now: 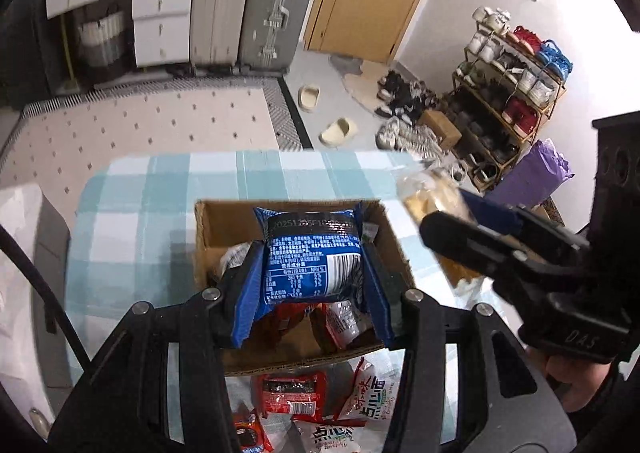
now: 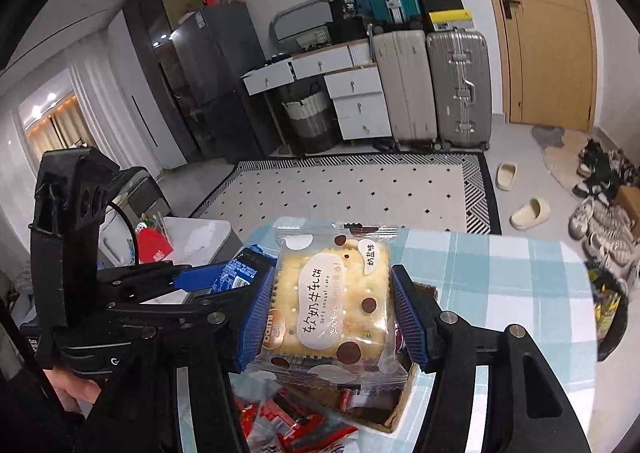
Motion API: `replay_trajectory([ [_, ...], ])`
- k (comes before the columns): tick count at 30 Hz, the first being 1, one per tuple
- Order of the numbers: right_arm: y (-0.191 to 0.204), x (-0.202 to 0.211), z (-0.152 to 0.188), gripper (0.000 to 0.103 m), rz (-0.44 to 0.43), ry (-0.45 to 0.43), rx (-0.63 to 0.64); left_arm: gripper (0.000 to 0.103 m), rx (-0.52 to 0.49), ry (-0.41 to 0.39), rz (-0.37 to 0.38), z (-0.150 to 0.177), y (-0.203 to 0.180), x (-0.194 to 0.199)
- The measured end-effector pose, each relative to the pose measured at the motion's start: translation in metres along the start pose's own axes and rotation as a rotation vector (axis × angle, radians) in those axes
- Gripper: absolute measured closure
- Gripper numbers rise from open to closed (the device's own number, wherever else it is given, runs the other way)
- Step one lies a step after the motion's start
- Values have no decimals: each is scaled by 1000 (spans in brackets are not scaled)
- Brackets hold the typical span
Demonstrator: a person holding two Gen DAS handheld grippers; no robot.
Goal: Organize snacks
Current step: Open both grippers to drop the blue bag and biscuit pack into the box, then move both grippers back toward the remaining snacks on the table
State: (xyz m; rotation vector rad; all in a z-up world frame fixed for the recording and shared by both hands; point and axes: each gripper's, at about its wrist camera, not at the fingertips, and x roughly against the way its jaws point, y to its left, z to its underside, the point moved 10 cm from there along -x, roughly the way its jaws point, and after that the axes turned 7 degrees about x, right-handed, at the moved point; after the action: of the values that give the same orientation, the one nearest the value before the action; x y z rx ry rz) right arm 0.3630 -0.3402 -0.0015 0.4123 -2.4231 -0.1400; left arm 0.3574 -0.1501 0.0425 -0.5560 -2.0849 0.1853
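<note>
Snacks (image 1: 292, 399) litter the checked cloth (image 1: 132, 221) beside the box (image 1: 224, 229); left gripper (image 1: 312, 265) clamps a blue packet (image 1: 314, 253), right gripper (image 2: 332, 305) a cracker pack (image 2: 332, 301).

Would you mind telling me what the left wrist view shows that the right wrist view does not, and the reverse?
Only the left wrist view shows the shoe rack and the cardboard box's open inside. Only the right wrist view shows the dark fridge and the biscuit pack's printed front. Both show the blue packet in the left gripper, the right gripper, the checked tablecloth and the suitcases.
</note>
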Motion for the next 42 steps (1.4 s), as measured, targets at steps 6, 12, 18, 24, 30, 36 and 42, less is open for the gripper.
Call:
replay_trajectory([
  [6, -9, -43, 27, 44, -5, 70, -39, 59, 6, 34, -21, 12, 24, -42],
  [12, -19, -65, 39, 44, 17, 101, -31, 59, 19, 46, -35, 14, 40, -68],
  [18, -21, -66, 42, 44, 22, 94, -17, 55, 29, 68, -35, 15, 44, -80],
  [24, -20, -55, 36, 30, 36, 65, -6, 46, 56, 59, -62, 13, 49, -71],
  [30, -15, -36, 33, 30, 41, 35, 8, 46, 40, 25, -73, 17, 44, -46],
  [36, -9, -6, 30, 30, 40, -4, 0, 38, 27, -67, -118, 24, 44, -6],
  [42, 8, 33, 35, 30, 22, -47, 20, 34, -17, -140, -159, 39, 36, 34],
])
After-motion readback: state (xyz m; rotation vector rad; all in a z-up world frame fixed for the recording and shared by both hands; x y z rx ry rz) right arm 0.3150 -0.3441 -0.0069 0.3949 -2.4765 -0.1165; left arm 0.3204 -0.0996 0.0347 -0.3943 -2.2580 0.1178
